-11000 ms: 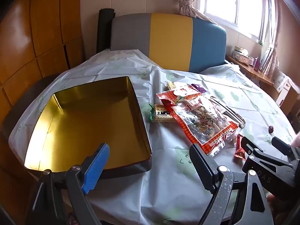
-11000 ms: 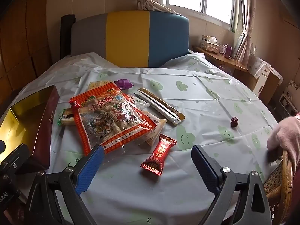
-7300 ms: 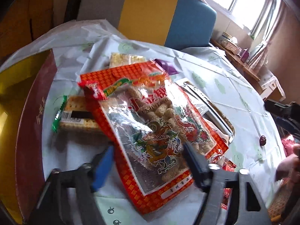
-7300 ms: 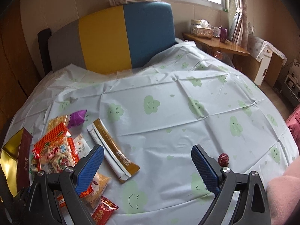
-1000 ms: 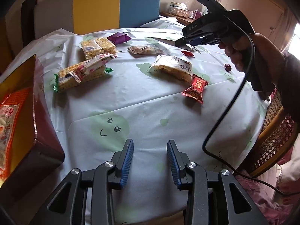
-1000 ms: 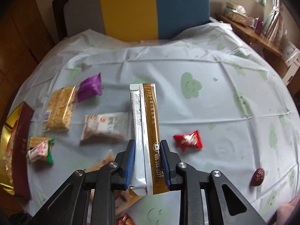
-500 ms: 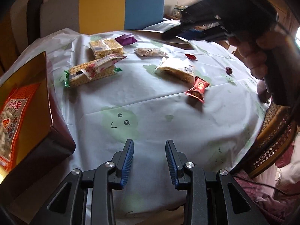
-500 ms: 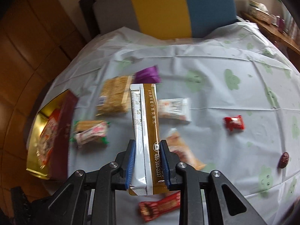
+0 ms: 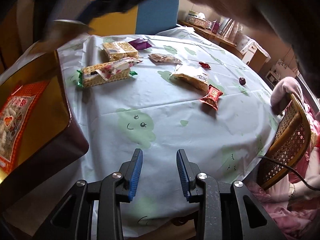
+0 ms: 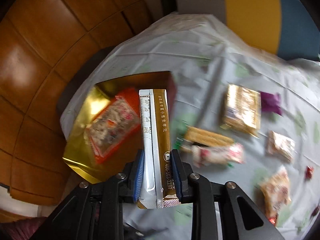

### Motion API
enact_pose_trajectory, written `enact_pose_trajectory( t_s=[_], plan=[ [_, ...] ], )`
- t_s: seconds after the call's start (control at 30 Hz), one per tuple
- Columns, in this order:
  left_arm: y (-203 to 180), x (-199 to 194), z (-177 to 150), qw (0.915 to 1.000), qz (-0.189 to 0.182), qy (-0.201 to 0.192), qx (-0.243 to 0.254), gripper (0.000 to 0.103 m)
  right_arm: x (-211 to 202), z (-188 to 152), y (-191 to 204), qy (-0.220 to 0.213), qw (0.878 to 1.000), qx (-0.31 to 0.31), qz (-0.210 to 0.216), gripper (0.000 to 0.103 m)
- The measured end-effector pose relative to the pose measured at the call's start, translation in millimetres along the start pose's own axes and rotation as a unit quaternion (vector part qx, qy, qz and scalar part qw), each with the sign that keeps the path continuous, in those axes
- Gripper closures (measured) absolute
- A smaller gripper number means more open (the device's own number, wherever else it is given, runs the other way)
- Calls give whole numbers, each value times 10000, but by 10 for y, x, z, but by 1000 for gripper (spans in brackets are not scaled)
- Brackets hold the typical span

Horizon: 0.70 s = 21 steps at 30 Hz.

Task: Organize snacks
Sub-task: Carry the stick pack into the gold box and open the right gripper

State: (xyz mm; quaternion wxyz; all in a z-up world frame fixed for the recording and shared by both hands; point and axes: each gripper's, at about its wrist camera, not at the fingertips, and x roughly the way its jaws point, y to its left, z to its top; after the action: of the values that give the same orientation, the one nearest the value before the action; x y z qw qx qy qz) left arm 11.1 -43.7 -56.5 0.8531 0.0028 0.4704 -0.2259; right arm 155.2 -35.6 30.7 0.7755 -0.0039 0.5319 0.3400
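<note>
Two long stick sachets (image 10: pixel 155 140) — one white, one gold-brown — sit side by side between the pads of the right hand-held gripper (image 10: pixel 157 172), which has just been easing apart; the pads seem barely touching the pack edges now. The pair hangs above the near wall of the gold tin (image 10: pixel 80 124), whose floor already carries the orange bag of puffed snacks (image 10: pixel 112 126). My read: this is the release into the tin.

Such sachets are light, thin and glossy, stiff along their length but quick to slide on foil — best pinched across the width near one sealed end, as here, so the free end tips down first.

Left hand-held gripper (image 9: pixel 159 169) is spread with nothing in it, over bare tablecloth on the worktop (image 9: pixel 180 132). Left to gather: cracker packs (image 9: pixel 106 75), a purple wrapper (image 9: pixel 140 44), a red candy (image 9: pixel 212 97) and a dark date (image 9: pixel 242 80), all well apart.
</note>
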Motion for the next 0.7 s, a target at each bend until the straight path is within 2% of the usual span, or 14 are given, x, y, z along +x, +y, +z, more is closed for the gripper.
enact_pose_trajectory(
  t_s=[0.03, 0.1, 0.13, 0.33, 0.7],
  plan=[
    [18, -1, -5, 10000, -11, 1, -44, 68, 53, 49, 44, 83, 9999, -34, 130, 66],
    [48, -12, -11, 9999, 9, -18, -100, 68, 129, 116, 129, 108, 9993, -61, 352, 51],
    [57, -12, -14, 9999, 13, -24, -114, 68, 143, 126, 160, 67, 9992, -60, 380, 50],
    [9, 55, -36, 10000, -19, 79, -10, 68, 34, -45, 80, -101, 9996, -185, 172, 49],
    [-39, 83, -39, 9999, 23, 116, 99, 68, -342, -539, -843, -441, 9955, 405, -733, 49]
  ],
)
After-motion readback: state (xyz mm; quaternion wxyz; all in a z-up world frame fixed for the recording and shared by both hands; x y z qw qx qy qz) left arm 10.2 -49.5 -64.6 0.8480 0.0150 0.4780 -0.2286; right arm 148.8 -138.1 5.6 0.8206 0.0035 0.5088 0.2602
